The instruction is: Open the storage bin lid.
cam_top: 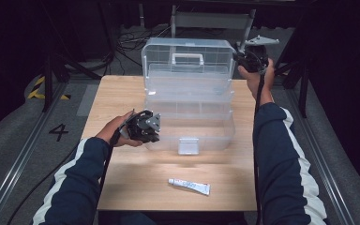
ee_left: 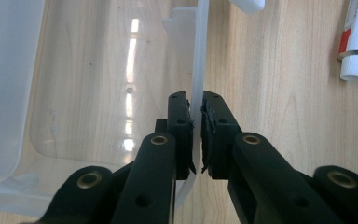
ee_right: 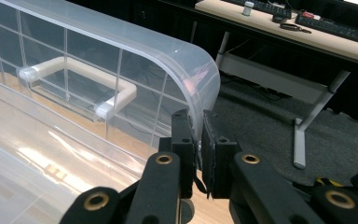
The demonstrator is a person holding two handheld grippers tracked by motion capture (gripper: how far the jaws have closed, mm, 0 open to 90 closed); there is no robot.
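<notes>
My left gripper (cam_top: 146, 126) sits at the near left corner of the clear plastic box (cam_top: 190, 126), which stands mid-table on the wooden table (cam_top: 122, 178). In the left gripper view its jaws are clamped on the thin front wall of the box (ee_left: 196, 70), one pad inside the tub, one outside, both pads pressing the plastic. I see a white latch (cam_top: 188, 146) hanging on the front wall, toward the middle.

Centre: the box is open, its lid (cam_top: 187, 61) tipped up at the far side, white handle (cam_top: 187, 58) facing me. Inner trays are stepped between lid and base.

Near edge of the table, in front of the box and well apart from it: a small white tube (cam_top: 189, 186) lying flat. The left gripper view catches its capped end (ee_left: 356, 42) at upper right.

My right gripper (cam_top: 252, 58) is raised at the lid's right edge. In the right gripper view the jaws are clenched on the lid's curved rim (ee_right: 200, 84), pads touching both faces; the handle (ee_right: 74, 79) shows through the gridded plastic.
</notes>
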